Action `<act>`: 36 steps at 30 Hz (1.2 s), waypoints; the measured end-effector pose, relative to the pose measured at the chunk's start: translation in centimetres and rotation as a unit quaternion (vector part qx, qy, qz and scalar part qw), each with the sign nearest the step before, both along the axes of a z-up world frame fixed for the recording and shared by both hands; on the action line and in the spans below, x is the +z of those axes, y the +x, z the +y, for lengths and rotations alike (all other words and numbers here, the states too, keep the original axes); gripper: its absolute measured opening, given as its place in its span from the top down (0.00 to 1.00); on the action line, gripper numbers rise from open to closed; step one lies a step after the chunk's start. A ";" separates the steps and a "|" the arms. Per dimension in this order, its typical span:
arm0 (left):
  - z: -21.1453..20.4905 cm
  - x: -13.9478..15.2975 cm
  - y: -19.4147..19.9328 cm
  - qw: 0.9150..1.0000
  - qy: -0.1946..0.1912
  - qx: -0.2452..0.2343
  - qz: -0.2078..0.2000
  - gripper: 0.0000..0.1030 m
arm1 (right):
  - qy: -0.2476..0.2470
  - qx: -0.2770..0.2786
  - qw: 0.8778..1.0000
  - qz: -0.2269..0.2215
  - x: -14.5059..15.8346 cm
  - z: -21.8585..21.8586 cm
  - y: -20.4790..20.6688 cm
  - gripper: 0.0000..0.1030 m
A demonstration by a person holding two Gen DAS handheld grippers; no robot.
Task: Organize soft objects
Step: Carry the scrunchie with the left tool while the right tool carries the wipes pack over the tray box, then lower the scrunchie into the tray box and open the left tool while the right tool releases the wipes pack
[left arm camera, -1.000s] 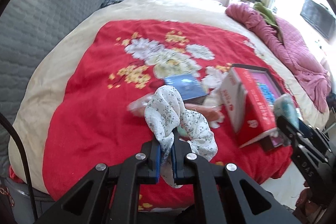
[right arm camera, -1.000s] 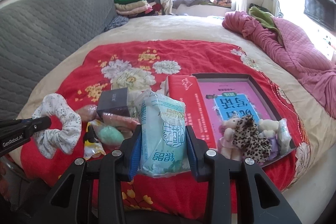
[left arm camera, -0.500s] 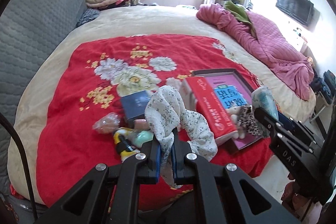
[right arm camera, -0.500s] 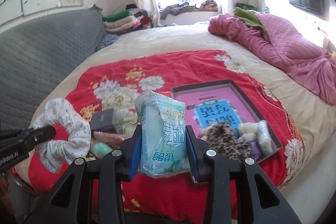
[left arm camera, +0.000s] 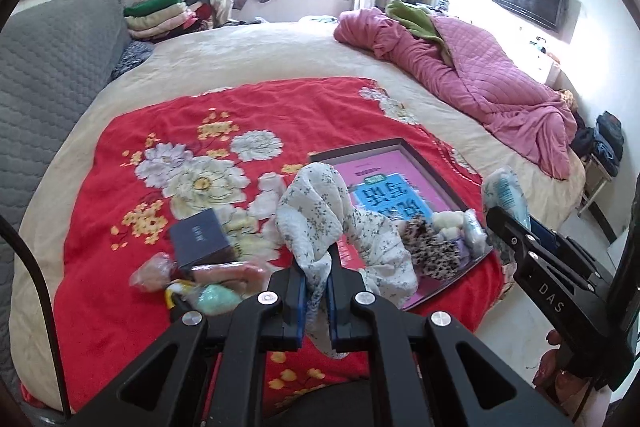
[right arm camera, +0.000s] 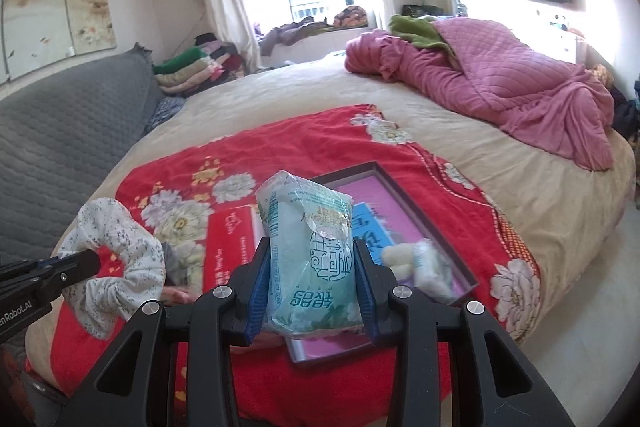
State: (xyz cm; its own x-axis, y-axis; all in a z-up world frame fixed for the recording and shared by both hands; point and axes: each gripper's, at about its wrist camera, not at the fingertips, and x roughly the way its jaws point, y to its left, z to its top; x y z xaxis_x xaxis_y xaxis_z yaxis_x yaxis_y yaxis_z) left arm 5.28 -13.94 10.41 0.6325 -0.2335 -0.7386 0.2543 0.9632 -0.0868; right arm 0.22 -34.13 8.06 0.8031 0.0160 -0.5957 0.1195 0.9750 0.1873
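Left gripper [left arm camera: 316, 297] clamped tight on a fold of the white floral scrunchie [left arm camera: 340, 227]; the loop billows up above the blue pads, held clear of the bed. Below and left of it on the red floral blanket [left arm camera: 100, 227]: a dark box [left arm camera: 200, 237], pink and green wrapped items [left arm camera: 216, 281] in a small heap. Middle: shallow dark tray [left arm camera: 456, 193] with a pink printed liner, lying on the blanket; a leopard-print plush [left arm camera: 432, 247] and pale fluffy pieces [left arm camera: 450, 219] sit at its near end. Right gripper [right arm camera: 312, 291] closed on a teal tissue pack [right arm camera: 310, 259], pads pressing both sides, pack upright, held above the tray's near end in the right wrist view. Far right on the bed: heaped pink quilt [right arm camera: 500, 91].
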 end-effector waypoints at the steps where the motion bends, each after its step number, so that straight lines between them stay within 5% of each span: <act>1: -0.4 0.1 0.1 1.000 -0.002 -0.004 -0.001 0.92 | 0.001 -0.003 1.000 -0.001 0.1 -0.4 -0.1 0.62; 14: -5.1 -0.1 1.3 0.999 0.000 -0.045 -0.003 0.92 | 0.020 -0.036 0.999 -0.015 0.6 -4.0 -1.1 0.62; 36: -10.6 -6.7 8.8 0.994 0.005 -0.087 0.061 0.92 | 0.034 -0.023 0.999 0.020 -3.6 -5.2 2.2 0.62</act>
State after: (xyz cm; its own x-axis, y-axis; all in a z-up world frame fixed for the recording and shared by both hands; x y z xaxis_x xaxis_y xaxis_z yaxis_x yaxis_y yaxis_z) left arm 14.06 -24.52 3.71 0.4888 -0.3239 -0.8100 0.4053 0.9065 -0.1179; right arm 2.38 -39.30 4.43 0.7797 0.0213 -0.6258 0.1726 0.9534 0.2475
